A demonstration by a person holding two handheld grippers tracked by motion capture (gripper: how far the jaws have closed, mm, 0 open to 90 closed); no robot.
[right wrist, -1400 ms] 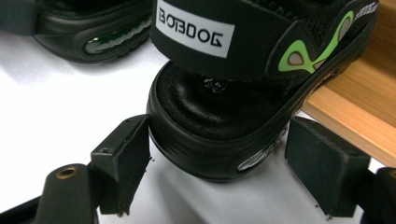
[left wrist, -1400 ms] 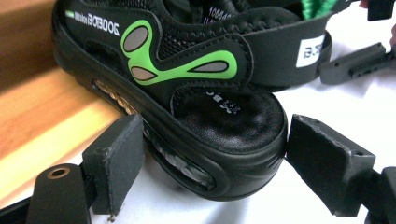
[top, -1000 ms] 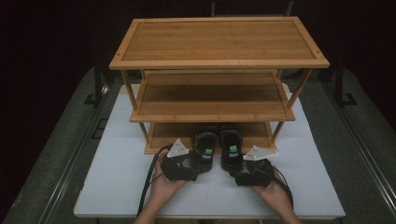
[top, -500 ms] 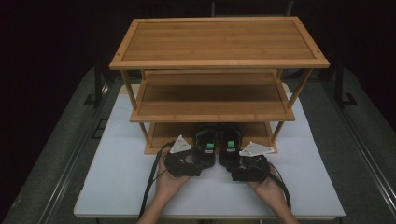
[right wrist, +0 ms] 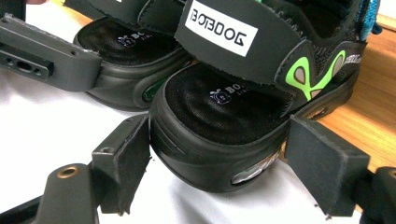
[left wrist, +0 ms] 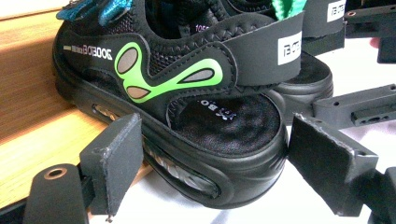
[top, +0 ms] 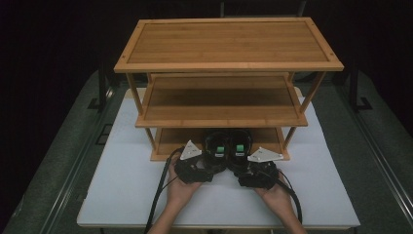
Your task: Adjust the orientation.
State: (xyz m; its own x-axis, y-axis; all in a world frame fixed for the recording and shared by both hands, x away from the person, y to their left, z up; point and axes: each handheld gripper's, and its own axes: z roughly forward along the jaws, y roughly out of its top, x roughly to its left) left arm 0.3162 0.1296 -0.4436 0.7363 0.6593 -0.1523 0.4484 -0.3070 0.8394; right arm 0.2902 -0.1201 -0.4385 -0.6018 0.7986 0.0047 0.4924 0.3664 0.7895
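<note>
A pair of black sandals with green markings stands at the front of the bamboo rack's bottom shelf (top: pixel 170 141), heels over the white table. In the high view the left sandal (top: pixel 215 146) and right sandal (top: pixel 239 146) sit side by side. My left gripper (top: pixel 210 165) is open, with its jaws on either side of the left sandal's heel (left wrist: pixel 224 140). Its left pad (left wrist: pixel 116 158) is against the sole and the right pad (left wrist: pixel 327 163) stands slightly off. My right gripper (top: pixel 244 168) is open around the right sandal's heel (right wrist: pixel 219 116), pads (right wrist: pixel 322 163) close to both sides.
The three-tier bamboo rack (top: pixel 229 44) takes up the back of the white table (top: pixel 122 195); its top and middle shelves (top: pixel 219 102) are bare. Dark floor and rails flank the table. A cable (top: pixel 158 200) trails from the left gripper toward the front edge.
Both hands have moved the grippers forward toward the rack, so the jaws now reach around the sandals' heels. The sandals sit slightly deeper on the shelf.
</note>
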